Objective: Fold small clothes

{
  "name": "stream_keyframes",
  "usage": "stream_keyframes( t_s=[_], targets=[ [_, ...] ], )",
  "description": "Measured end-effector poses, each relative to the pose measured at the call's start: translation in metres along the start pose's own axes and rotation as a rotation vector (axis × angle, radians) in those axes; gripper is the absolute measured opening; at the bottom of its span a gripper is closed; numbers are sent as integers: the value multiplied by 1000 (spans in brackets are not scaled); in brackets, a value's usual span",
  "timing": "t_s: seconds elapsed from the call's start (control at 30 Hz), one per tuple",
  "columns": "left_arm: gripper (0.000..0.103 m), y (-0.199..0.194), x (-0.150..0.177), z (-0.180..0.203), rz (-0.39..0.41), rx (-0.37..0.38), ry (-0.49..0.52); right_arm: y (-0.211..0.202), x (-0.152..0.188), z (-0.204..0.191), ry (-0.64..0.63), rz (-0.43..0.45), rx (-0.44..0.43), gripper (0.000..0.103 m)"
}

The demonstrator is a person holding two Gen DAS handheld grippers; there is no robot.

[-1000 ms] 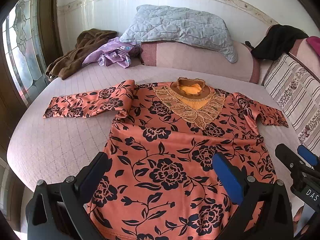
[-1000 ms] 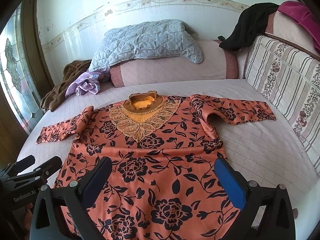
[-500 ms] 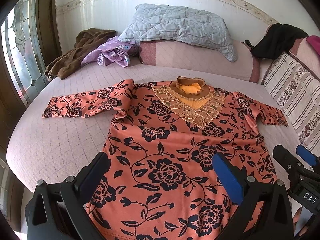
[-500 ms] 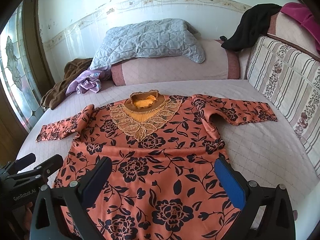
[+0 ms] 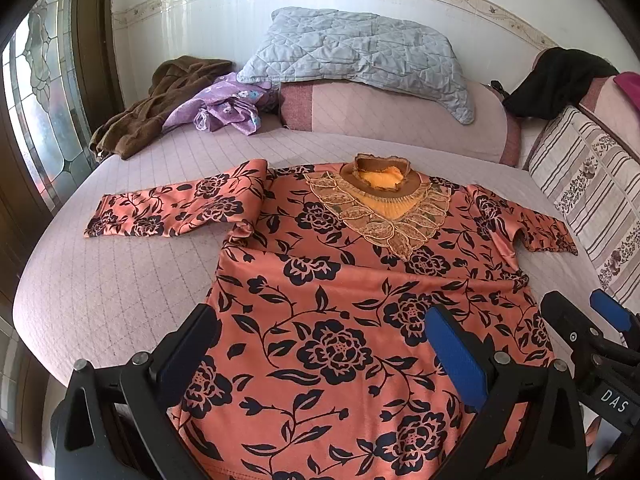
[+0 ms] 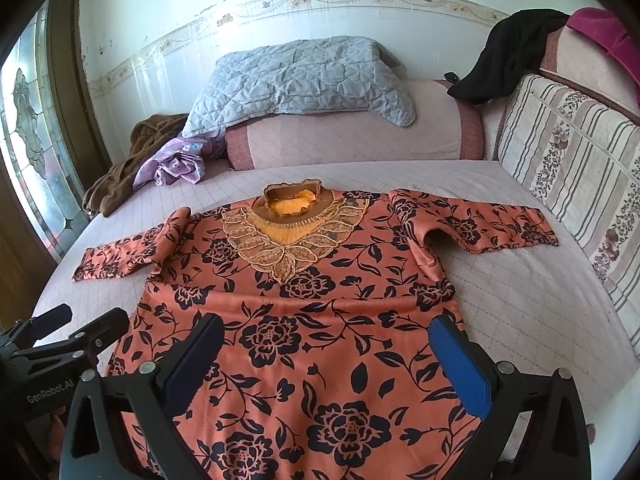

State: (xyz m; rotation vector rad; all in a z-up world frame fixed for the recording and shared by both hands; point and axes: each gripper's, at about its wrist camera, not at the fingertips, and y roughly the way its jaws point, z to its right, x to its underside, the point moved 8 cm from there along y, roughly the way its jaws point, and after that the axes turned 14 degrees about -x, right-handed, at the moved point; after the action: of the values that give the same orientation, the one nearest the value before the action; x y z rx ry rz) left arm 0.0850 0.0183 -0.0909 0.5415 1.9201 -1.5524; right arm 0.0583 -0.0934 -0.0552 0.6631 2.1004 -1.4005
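Orange floral shirt (image 5: 340,320) flat on bed (image 5: 120,280), sleeves spread. Left gripper (image 5: 324,356), right gripper (image 6: 332,360) released above hem. Brown garment (image 5: 152,108), purple cloth (image 5: 224,108), grey quilt (image 5: 352,52) well behind.

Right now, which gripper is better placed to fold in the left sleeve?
Left gripper, likely. It's open over the shirt hem on that side, nearer the left sleeve. Right gripper sits toward the other sleeve.

Blouse (image 5: 340,320) — orange, black floral print, gold lace collar (image 5: 384,216). Bed (image 5: 120,288): pale pink quilted grid. Quilt (image 5: 360,52) grey-blue. Robe (image 5: 160,96) brown; cloth (image 5: 224,108) purple — floral. Cushion (image 6: 580,168): striped, flowered. Fingers (image 6: 460,364) blue-padded, black-framed.
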Motion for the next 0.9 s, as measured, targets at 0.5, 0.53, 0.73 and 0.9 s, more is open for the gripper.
stream_keyframes(
  t_s=[0.5,0.53,0.73,0.9],
  targets=[
    [103,19,8,-3,-26,4,3,8,5,8,12,-10,-27,103],
    [103,28,13,-6,-39,-6,7,9,6,12,33,-15,-58,103],
    [103,77,45,-36,-152,-54,-14,10,10,115,352,38,-172,103],
    [103,98,54,-59,-188,-81,-50,22,4,266,766,167,-205,103]
  ],
)
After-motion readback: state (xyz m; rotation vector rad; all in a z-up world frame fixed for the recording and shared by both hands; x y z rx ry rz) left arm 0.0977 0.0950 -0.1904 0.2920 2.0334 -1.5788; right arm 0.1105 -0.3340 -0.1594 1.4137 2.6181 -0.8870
